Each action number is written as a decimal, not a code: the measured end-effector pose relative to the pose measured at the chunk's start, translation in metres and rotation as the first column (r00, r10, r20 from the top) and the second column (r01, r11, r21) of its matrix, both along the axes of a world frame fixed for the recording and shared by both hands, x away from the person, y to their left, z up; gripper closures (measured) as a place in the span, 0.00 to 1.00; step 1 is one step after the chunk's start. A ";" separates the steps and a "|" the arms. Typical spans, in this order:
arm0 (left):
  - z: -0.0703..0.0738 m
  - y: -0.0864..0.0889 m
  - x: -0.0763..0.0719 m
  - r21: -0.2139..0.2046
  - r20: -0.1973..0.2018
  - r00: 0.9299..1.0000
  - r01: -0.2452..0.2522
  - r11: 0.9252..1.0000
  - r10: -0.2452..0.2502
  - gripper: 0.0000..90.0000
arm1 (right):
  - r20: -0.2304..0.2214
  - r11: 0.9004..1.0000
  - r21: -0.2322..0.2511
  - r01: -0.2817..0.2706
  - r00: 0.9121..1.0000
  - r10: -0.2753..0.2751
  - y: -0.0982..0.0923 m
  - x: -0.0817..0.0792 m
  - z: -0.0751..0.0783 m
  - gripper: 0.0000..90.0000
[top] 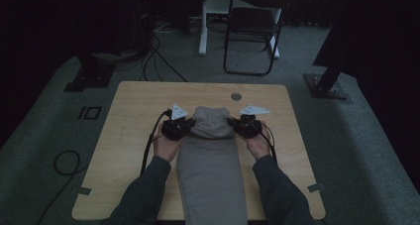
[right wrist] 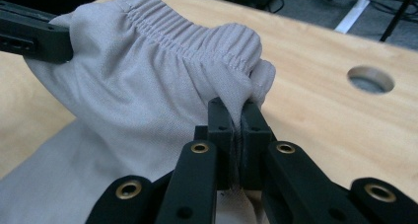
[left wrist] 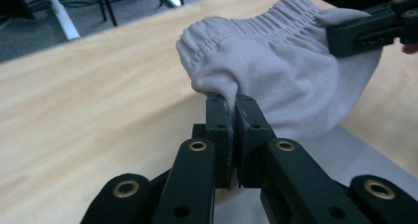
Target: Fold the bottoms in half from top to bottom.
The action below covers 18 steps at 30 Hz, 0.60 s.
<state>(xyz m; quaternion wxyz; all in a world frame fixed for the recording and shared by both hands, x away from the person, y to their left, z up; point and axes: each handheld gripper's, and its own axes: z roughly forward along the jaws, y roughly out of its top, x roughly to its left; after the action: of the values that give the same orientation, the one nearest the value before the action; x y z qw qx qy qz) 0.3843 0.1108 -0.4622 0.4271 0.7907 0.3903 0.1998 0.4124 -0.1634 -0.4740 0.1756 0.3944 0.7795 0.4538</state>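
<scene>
From the high view, a grey pair of pants (top: 212,165) lies lengthwise down the middle of the wooden table (top: 129,136), with the stretchy waistband end folded up toward the far side and the rest running back to the near edge between the person's forearms. The left gripper (top: 184,126) sits right at the left side of that folded end and the right gripper (top: 236,125) right at its right side, each held in a hand, with dark sleeves coming in from the bottom. There's a small round hole (top: 236,96) in the tabletop just past the cloth, and a folding chair (top: 252,24) stands on the carpet well beyond the table. In the left gripper view, the two black jaws are pinched nearly together with a pucker of the pants (left wrist: 276,76) clamped between them, just under the gathered waistband; the fabric bunches up off the table, and the other gripper's jaw (left wrist: 369,29) bites the far corner. The right gripper view is pretty much a mirror: jaws squeezed tight on a fold of the pants (right wrist: 148,86) below the waistband, the other gripper (right wrist: 29,36) gripping the opposite corner, and the hole (right wrist: 370,79) off to the side.
</scene>
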 end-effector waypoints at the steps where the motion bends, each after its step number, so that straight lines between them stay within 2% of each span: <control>1: -0.002 0.000 -0.006 0.004 -0.005 1.000 0.008 1.000 -0.008 0.96 | -0.006 1.000 -0.007 -0.007 1.000 0.007 0.000 -0.004 -0.002 0.97; 6: -0.019 0.002 -0.037 -0.004 -0.056 0.998 0.034 0.999 -0.035 0.95 | -0.047 0.998 -0.046 -0.050 0.998 0.048 0.001 -0.032 -0.018 0.97; 9: -0.036 0.001 -0.052 0.019 -0.098 0.994 0.051 0.999 -0.049 0.95 | -0.077 0.995 -0.063 -0.072 0.995 0.067 0.001 -0.046 -0.030 0.97; 12: -0.052 0.001 -0.063 0.045 -0.143 0.988 0.068 0.997 -0.061 0.95 | -0.115 0.994 -0.072 -0.084 0.991 0.075 0.001 -0.056 -0.042 0.97; 13: -0.058 0.001 -0.065 0.038 -0.164 0.985 0.066 0.997 -0.059 0.95 | -0.129 0.993 -0.076 -0.091 0.988 0.080 0.001 -0.058 -0.046 0.97; 14: -0.065 0.001 -0.067 0.054 -0.184 0.981 0.071 0.996 -0.060 0.95 | -0.143 0.992 -0.081 -0.094 0.986 0.082 0.002 -0.061 -0.051 0.97; 17: -0.079 -0.001 -0.070 0.086 -0.219 0.974 0.073 0.994 -0.052 0.95 | -0.176 0.986 -0.122 -0.110 0.980 0.087 0.007 -0.065 -0.064 0.97; 18: -0.083 0.000 -0.071 0.075 -0.213 0.976 0.070 0.995 -0.052 0.95 | -0.180 0.984 -0.139 -0.112 0.980 0.086 0.009 -0.066 -0.067 0.97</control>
<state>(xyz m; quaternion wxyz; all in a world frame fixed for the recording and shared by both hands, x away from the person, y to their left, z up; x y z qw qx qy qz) 0.3138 0.1109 -0.5451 0.3566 0.8358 0.4005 0.1173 0.3466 -0.1548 -0.5412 0.1130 0.3788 0.8422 0.3667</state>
